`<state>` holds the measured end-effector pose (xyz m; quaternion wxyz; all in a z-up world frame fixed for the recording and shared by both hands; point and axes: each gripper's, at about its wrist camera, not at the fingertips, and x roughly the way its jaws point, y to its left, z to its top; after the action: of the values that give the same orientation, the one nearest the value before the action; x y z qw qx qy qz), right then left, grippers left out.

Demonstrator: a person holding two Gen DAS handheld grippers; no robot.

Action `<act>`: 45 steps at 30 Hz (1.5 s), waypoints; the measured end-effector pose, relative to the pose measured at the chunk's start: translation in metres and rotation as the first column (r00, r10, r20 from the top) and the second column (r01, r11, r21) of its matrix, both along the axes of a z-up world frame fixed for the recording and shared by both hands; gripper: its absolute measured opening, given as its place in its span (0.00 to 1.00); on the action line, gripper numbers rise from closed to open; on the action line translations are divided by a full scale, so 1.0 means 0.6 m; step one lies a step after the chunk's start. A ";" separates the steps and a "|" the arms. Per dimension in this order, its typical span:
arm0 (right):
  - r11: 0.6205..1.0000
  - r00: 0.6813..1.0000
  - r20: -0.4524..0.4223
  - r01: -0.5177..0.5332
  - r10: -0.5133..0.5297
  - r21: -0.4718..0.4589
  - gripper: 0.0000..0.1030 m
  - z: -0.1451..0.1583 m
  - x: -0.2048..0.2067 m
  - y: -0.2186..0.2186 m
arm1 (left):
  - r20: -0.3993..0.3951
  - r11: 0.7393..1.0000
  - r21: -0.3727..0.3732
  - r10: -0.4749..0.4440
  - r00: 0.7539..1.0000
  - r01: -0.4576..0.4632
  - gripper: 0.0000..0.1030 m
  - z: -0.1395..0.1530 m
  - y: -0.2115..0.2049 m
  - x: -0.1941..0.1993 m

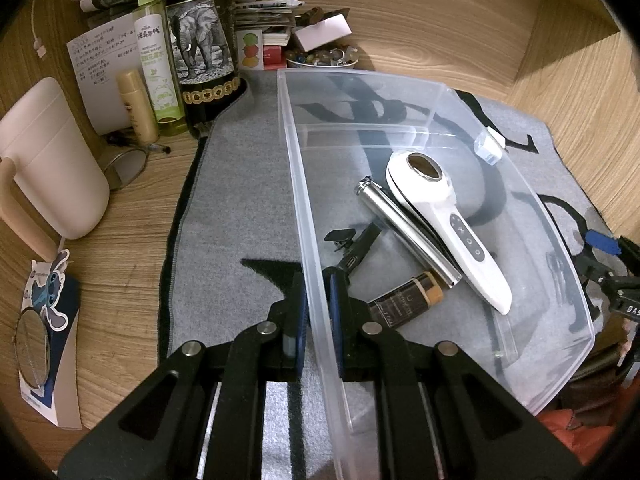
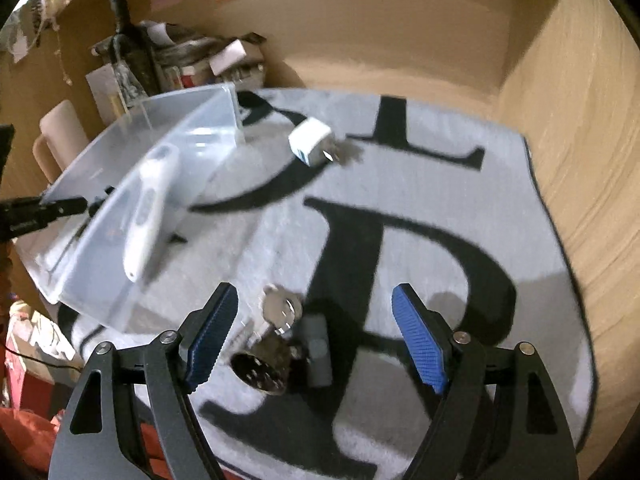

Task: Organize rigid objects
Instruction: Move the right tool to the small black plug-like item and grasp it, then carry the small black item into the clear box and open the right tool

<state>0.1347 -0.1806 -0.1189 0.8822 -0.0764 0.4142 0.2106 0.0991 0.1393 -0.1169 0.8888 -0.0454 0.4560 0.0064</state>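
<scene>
Surface: a wooden desk with wooden walls at the back and right; a gray mat with big black letters covers most of it.
Back corner: at 11 o'clock in the left view stand a dark bottle, a green spray bottle and a small tan bottle; a cream mug sits at 9 o'clock.
Left gripper: the blue pads are nearly together, pinching the near wall of the clear plastic bin — one pad outside, one inside.
Bin contents: a white handheld device, a metal tube touching its left side, a small brown bottle and a black clip just ahead of the inner pad.
Right gripper: fingers spread wide, touching nothing.
Between the right fingers: a blurred cluster of a key and a round metal piece lies on the mat — slightly toward the left finger.
Charger plug: white, on the mat at 12 o'clock, just right of the bin.
</scene>
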 end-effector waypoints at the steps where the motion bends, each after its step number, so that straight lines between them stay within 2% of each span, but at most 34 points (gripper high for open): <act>1: 1.000 1.000 0.000 0.016 -0.016 0.003 0.74 -0.004 0.000 -0.008 | 0.000 1.000 0.001 0.000 1.000 0.000 0.10 0.000 0.000 0.001; 5: 0.998 0.998 0.001 0.059 -0.059 -0.011 0.74 -0.011 0.003 -0.031 | 0.000 1.000 -0.002 0.000 1.000 0.000 0.10 0.000 0.000 0.000; 7: 0.997 0.997 -0.017 0.072 -0.072 -0.011 0.70 -0.016 0.006 -0.045 | 0.001 1.000 -0.001 0.000 1.000 0.000 0.10 0.000 0.001 -0.001; 11: 0.999 0.997 -0.058 0.043 -0.044 -0.013 0.69 -0.026 0.003 -0.053 | 0.001 1.000 -0.003 0.001 1.000 -0.001 0.10 -0.001 0.003 -0.001; 17: 0.999 0.998 -0.062 0.000 -0.003 -0.045 0.69 -0.029 -0.011 -0.041 | 0.001 1.000 -0.003 0.001 1.000 -0.001 0.10 -0.001 0.004 -0.001; 20: 0.999 0.999 -0.053 -0.008 0.005 -0.041 0.56 -0.030 -0.012 -0.038 | 0.001 1.000 -0.002 0.001 1.000 -0.001 0.10 -0.001 0.003 -0.001; 21: 0.999 0.999 -0.046 0.002 -0.004 -0.038 0.48 -0.030 -0.009 -0.038 | 0.001 1.000 -0.002 0.000 1.000 0.000 0.10 -0.001 0.003 -0.001; 23: 0.999 0.998 -0.051 0.030 -0.031 -0.018 0.43 -0.029 -0.002 -0.044 | 0.001 1.000 -0.003 0.001 1.000 -0.001 0.10 -0.002 0.004 -0.001; 25: 0.999 0.998 -0.051 0.046 -0.046 -0.004 0.31 -0.029 0.003 -0.048 | 0.001 1.000 -0.004 0.001 1.000 -0.001 0.10 -0.001 0.003 -0.001; 26: 0.999 0.997 -0.051 0.051 -0.051 0.001 0.28 -0.028 0.004 -0.050 | 0.002 1.000 -0.004 0.001 1.000 -0.001 0.10 -0.001 0.003 -0.001; 28: 0.998 0.997 -0.053 0.064 -0.063 0.016 0.18 -0.027 0.009 -0.053 | 0.001 1.000 -0.003 0.001 1.000 -0.001 0.10 -0.001 0.003 -0.001; 39: 0.994 0.996 -0.042 0.083 -0.081 0.066 0.17 -0.017 0.023 -0.057 | 0.001 1.000 -0.002 0.001 1.000 -0.001 0.10 -0.001 0.004 -0.003; 45: 0.996 0.998 0.024 0.055 -0.057 0.066 0.17 0.020 0.026 -0.040 | 0.001 1.000 -0.002 0.001 1.000 -0.001 0.10 -0.001 0.003 -0.003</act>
<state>0.1504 -0.2043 -0.1069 0.8950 -0.0387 0.3977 0.1983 0.0974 0.1413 -0.1178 0.8889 -0.0463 0.4557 0.0063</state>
